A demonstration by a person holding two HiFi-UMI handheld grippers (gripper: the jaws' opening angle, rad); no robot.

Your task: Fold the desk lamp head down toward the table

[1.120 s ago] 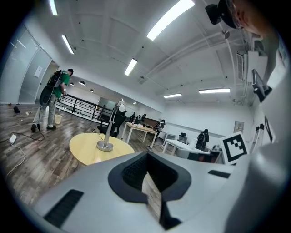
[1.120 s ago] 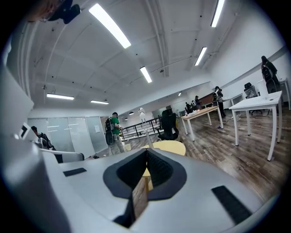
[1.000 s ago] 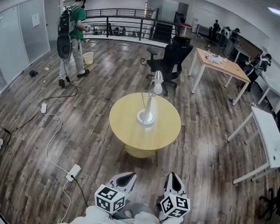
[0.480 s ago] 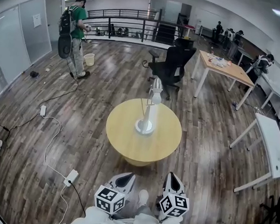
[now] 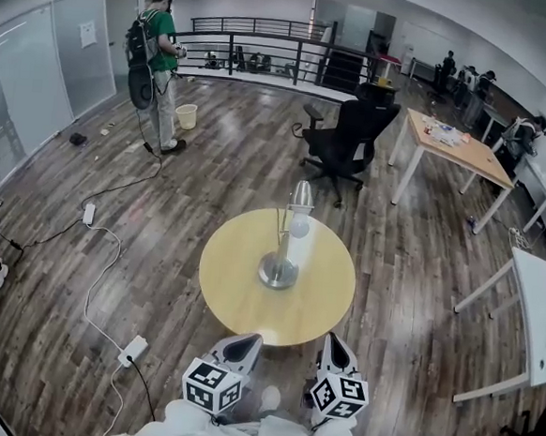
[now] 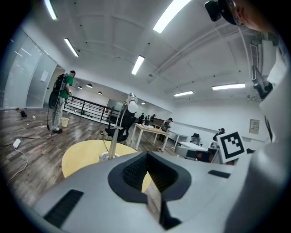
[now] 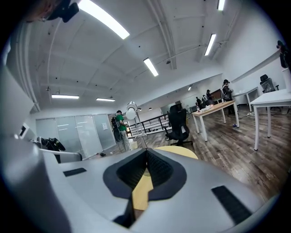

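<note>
**Head view.** One round yellow desk stands on the wood floor. It carries one lamp, whose round base sits near the desk's middle. The lamp's stem is upright and its head is raised at the top, not folded down.

Two hand-held grippers show at the bottom edge, each with one marker cube. The left hand-held gripper and the right hand-held gripper lie side by side. Their tips are by the desk's near rim, apart from the lamp and touching nothing.

Behind the desk is one black chair. To its right stands one wood desk. One person in green with a backpack stands at the far left, with one bucket close by. A few more people are at the far right, too small to count. One power strip lies on the floor among cables.

**Left gripper view.** The left hand-held gripper has its two jaws together, with nothing between them. Beyond them are the desk and the single lamp, upright, left of the jaw line. The person is farther left.

**Right gripper view.** The right hand-held gripper also has its two jaws closed on nothing. The desk shows past the tips. The lamp rises just left of them, with the chair to the right.
</note>
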